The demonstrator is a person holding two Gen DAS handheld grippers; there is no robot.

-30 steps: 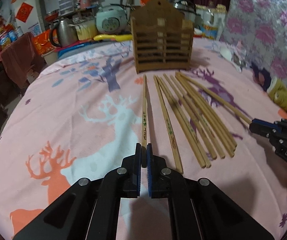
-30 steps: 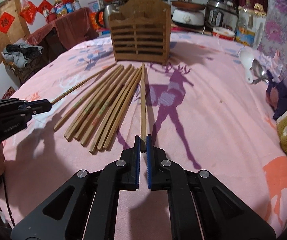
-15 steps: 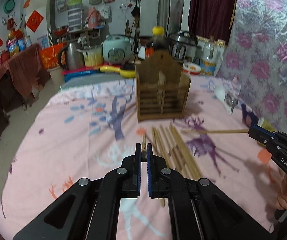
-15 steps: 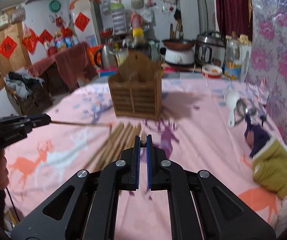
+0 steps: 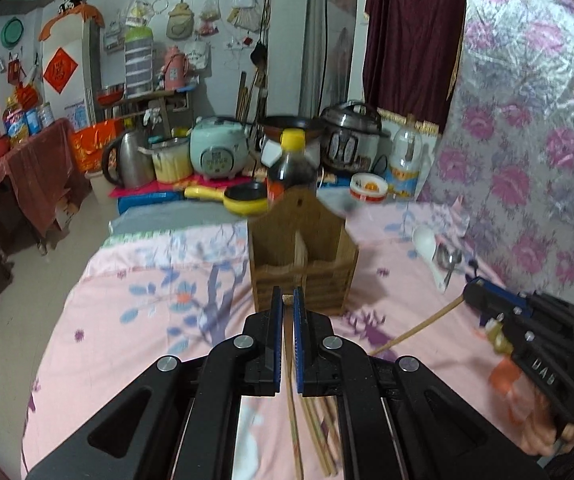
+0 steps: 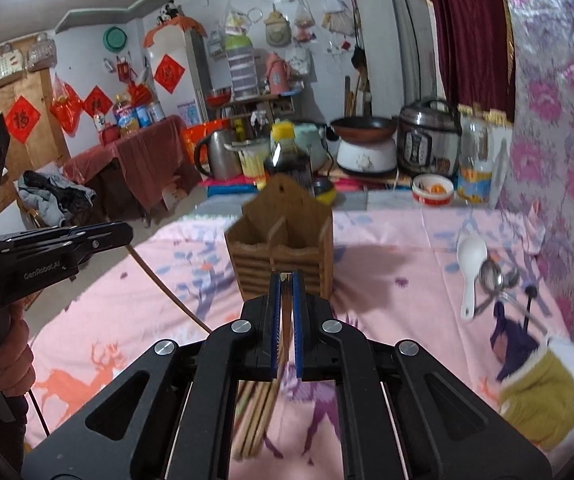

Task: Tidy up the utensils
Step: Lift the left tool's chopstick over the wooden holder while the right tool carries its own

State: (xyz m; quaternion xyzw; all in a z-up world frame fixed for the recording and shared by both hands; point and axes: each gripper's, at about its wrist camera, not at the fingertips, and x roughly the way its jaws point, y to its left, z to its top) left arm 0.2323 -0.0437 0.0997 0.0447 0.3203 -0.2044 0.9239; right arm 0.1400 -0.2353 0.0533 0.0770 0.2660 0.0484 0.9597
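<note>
My left gripper (image 5: pixel 287 300) is shut on a wooden chopstick (image 5: pixel 291 412) that hangs down toward the table. My right gripper (image 6: pixel 285 280) is shut on another chopstick (image 6: pixel 285 312), also tilted down. Each gripper shows in the other's view, the right one (image 5: pixel 467 298) with its chopstick (image 5: pixel 415 330), the left one (image 6: pixel 127 234) with its chopstick (image 6: pixel 167 284). A wooden slatted utensil holder (image 5: pixel 302 256) stands ahead of both grippers, also seen in the right wrist view (image 6: pixel 283 236). Several chopsticks (image 6: pixel 257 412) lie on the pink cloth below.
A white rice spoon (image 6: pixel 471 268) and metal spoons (image 6: pixel 495 280) lie at the right. A purple and yellow cloth item (image 6: pixel 535 372) sits at the table's right edge. A soy sauce bottle (image 5: pixel 291 160), yellow pan (image 5: pixel 243 198) and cookers stand behind the holder.
Both grippers have lifted their chopsticks off the table and risen, tilting them from flat to hanging down. The holder now sits lower and closer in both views.
</note>
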